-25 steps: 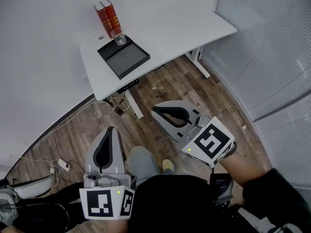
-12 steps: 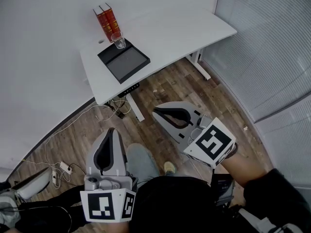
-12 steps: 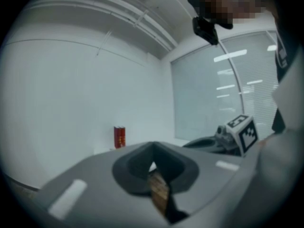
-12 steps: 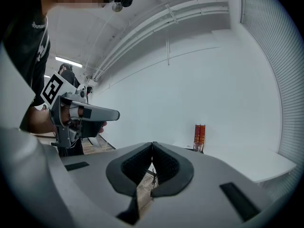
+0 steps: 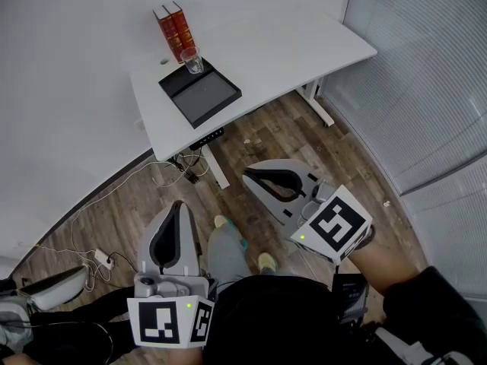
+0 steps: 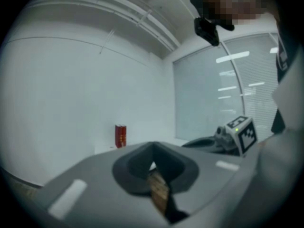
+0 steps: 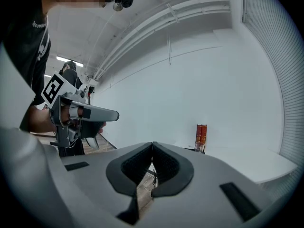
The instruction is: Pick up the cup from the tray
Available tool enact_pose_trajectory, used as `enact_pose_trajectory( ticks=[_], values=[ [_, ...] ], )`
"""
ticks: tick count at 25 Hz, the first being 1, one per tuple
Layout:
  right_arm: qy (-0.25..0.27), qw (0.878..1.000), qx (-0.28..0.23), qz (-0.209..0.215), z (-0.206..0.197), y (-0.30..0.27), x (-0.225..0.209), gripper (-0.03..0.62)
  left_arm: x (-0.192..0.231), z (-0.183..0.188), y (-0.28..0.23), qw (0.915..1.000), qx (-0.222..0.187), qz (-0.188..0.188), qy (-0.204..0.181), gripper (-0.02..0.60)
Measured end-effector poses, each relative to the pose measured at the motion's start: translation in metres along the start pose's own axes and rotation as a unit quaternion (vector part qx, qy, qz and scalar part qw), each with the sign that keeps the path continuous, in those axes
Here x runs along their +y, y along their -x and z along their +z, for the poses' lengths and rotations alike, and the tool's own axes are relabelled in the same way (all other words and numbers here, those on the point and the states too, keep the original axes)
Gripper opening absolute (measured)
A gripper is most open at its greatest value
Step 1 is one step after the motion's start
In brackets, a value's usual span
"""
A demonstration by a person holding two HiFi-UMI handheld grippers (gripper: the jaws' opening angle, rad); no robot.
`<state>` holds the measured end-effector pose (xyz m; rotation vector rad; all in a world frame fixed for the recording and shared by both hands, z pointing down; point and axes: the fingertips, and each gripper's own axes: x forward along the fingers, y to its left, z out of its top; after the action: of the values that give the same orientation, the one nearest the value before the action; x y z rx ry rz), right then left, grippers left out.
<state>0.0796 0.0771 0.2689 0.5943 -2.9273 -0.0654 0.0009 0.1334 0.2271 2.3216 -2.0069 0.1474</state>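
- White wall (image 5: 68,74) and slatted blinds (image 5: 426,74) enclose a room with a wood floor (image 5: 304,135).
- A white desk (image 5: 266,52) stands against the wall, well ahead of the person.
- On its left part lies a black tray (image 5: 205,96), set at an angle to the desk edge.
- The cup (image 5: 192,61), clear glass and upright, stands at the tray's far corner.
- Two red books (image 5: 173,29) stand upright just behind the cup, near the wall.
- Cables (image 5: 163,173) trail over the floor under the desk, and a power strip (image 5: 103,259) lies further left.
- The left gripper (image 5: 176,207) is held low over the floor, pointing toward the desk and well apart from the tray.
- In the left gripper view its jaws are pressed together with nothing between them; only floor shows through the slit behind the tips, and the books (image 6: 120,136) stand far off.
- The right gripper (image 5: 247,177) is held beside it, pointing left across the head view and also far from the desk.
- In the right gripper view its jaws meet at the tips and hold nothing; the cup (image 7: 200,147) and books (image 7: 201,133) show small beyond them.
- That view also shows the left gripper (image 7: 116,114) at the left, in a hand.
- The person's feet (image 5: 262,261) rest on the floor between the grippers.
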Motion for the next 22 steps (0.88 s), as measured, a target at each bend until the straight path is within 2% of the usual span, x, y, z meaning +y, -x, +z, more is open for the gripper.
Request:
enact_pose_trajectory(
  ticks=[14,22],
  values=[
    [0.018,1.0,0.011,-0.008,0.004,-0.009,0.002,0.014,0.006,-0.001,-0.008,0.9995,-0.01,-0.029,0.009,0.0],
    [0.017,1.0,0.013,-0.008,-0.001,-0.014,0.004,0.014,0.014,-0.007,-0.007,0.9996,-0.012,-0.026,0.01,0.0]
  ],
)
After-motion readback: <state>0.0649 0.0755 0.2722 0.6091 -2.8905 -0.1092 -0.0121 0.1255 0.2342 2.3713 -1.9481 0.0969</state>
